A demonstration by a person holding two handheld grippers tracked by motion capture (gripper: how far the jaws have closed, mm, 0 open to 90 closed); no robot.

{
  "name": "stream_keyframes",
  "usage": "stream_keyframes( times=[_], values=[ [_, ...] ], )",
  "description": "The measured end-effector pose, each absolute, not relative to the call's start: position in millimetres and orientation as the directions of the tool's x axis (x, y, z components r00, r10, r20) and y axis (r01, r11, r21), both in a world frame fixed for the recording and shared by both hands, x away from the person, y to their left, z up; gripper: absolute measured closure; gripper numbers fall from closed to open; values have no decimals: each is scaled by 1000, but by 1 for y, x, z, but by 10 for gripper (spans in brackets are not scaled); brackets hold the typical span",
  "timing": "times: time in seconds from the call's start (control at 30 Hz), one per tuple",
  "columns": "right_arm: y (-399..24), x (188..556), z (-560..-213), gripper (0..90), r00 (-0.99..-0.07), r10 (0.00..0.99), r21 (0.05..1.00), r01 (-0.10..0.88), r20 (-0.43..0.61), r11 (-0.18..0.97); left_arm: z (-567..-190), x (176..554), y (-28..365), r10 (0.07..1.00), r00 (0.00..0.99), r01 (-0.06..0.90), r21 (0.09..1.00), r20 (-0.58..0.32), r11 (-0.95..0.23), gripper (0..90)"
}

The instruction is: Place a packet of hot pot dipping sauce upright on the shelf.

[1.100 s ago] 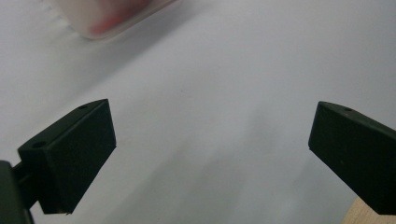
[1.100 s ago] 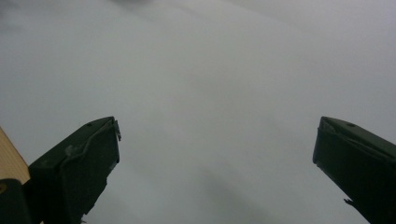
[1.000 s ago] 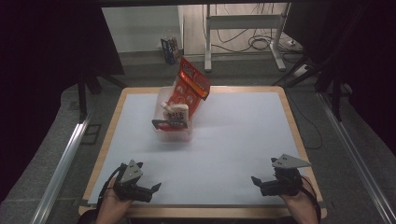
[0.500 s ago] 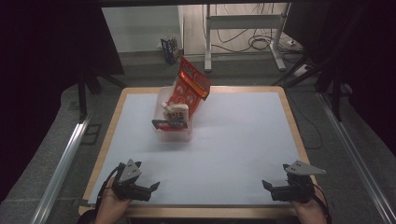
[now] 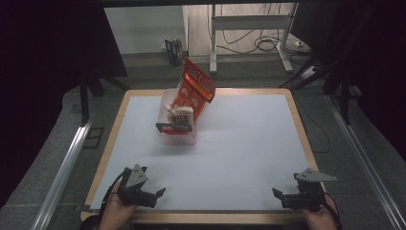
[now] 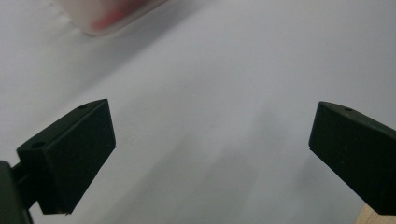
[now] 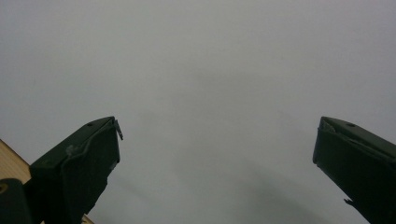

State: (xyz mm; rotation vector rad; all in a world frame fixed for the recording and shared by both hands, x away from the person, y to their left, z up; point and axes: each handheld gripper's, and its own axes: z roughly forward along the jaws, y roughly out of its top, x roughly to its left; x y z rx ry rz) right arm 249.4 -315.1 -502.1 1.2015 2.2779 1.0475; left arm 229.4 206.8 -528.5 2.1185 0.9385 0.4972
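My right gripper (image 5: 282,195) pulled back toward near edge over last second, now low at table's (image 5: 249,143) right corner; left gripper (image 5: 155,195) unmoved at left corner. Both jaws spread wide, nothing between them, only white surface ahead. Bin (image 5: 178,125) well apart, far-left of centre, red packet (image 5: 195,88) leaning out its top, smaller packs inside. Bin untouched, same place. Judgement: resting pose, either start or finish; no reach under way.

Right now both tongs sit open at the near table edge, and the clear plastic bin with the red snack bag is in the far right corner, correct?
Not quite. Left tongs and right tongs are open at the near edge, but the high view shows the clear plastic bin with the red snack bag far left of centre.
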Motion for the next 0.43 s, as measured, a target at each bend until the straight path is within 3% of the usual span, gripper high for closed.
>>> stream_keyframes(
  times=[0.43],
  values=[
    [-313,253,-507,4,-584,811,721,572,25,390,-530,231,205,750,659,462,759,51,-458,1]
  ],
)
